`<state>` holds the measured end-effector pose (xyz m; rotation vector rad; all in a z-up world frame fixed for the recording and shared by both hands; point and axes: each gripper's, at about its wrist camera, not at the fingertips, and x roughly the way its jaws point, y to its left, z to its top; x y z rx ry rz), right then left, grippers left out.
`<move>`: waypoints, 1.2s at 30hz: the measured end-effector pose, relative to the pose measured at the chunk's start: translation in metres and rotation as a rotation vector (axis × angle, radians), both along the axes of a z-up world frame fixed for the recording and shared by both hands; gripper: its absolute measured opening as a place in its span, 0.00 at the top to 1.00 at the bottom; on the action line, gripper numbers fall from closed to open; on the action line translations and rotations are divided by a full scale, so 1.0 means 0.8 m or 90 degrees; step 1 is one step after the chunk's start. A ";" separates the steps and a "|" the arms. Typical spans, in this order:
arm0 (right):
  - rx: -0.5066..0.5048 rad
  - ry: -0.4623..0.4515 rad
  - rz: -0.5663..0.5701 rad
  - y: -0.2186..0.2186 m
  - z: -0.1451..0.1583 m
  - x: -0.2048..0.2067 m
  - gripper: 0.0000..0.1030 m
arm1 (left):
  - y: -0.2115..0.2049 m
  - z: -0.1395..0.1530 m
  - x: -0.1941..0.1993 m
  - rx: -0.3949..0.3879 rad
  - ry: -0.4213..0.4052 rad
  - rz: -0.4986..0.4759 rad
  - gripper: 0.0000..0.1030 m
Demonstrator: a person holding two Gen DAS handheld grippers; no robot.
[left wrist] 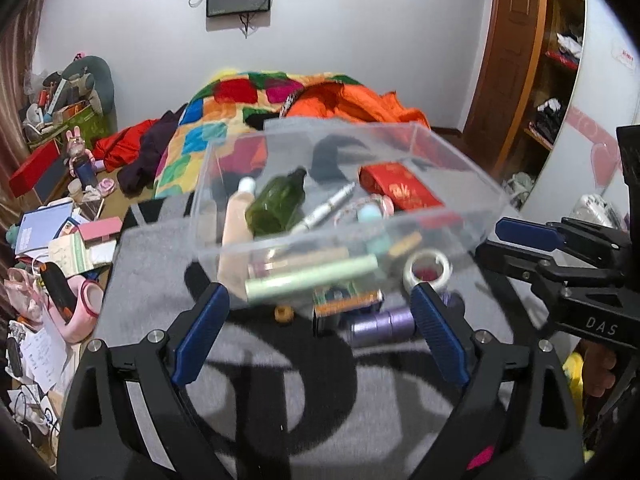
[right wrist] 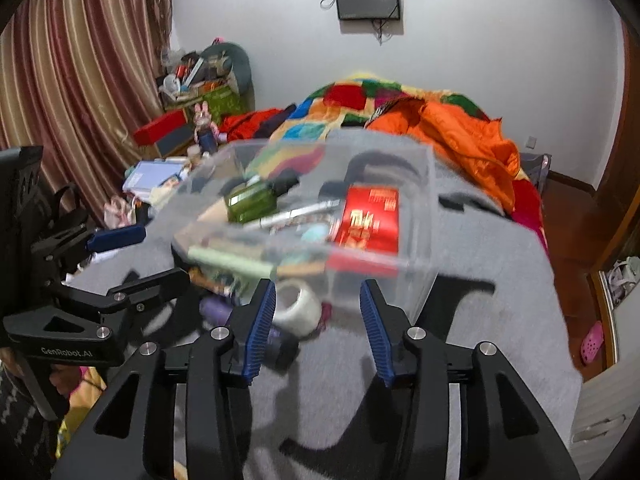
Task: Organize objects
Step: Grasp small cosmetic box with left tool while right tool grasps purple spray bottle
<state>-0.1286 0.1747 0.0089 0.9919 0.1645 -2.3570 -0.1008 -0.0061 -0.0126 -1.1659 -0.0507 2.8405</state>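
the clear plastic box (left wrist: 400, 184) sits on the grey blanket (left wrist: 280, 380), already holding a green bottle (left wrist: 276, 204), a red packet (left wrist: 400, 190), a pen and tubes. a tape roll (left wrist: 427, 271), a purple spool (left wrist: 380, 326) and a small orange box (blurred, so i may misread it) lie loose just before its near wall. the left gripper (left wrist: 320, 328) stands wide and empty; the right gripper (right wrist: 318, 330) is parted, clamping nothing. reaching for the loose bits, a finger could knock the light box, or the spool could roll off the soft cloth.
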 end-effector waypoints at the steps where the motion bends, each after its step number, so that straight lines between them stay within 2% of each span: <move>1: 0.005 -0.008 0.004 -0.001 -0.006 0.001 0.61 | 0.001 -0.005 0.002 -0.001 -0.006 -0.003 0.10; 8: 0.027 -0.055 0.043 -0.018 -0.043 0.007 0.60 | 0.001 -0.041 0.010 -0.014 -0.053 -0.006 0.10; 15: 0.024 -0.107 0.076 -0.040 -0.062 0.002 0.57 | -0.021 -0.043 0.016 0.002 -0.057 0.022 0.10; 21: 0.012 -0.099 0.117 -0.039 -0.056 0.022 0.57 | -0.025 -0.049 0.016 0.003 -0.067 0.025 0.10; 25: 0.032 -0.082 0.141 -0.037 -0.054 0.036 0.57 | -0.023 -0.052 0.017 0.001 -0.071 0.024 0.10; 27: 0.045 -0.076 0.131 -0.038 -0.053 0.033 0.51 | -0.022 -0.051 0.017 0.006 -0.069 0.023 0.10; 30: 0.057 -0.069 0.128 -0.044 -0.051 0.024 0.37 | -0.024 -0.046 0.019 0.013 -0.063 0.025 0.10; 36: 0.045 -0.080 0.161 -0.059 -0.055 0.016 0.37 | -0.037 -0.039 0.019 0.034 -0.065 0.042 0.10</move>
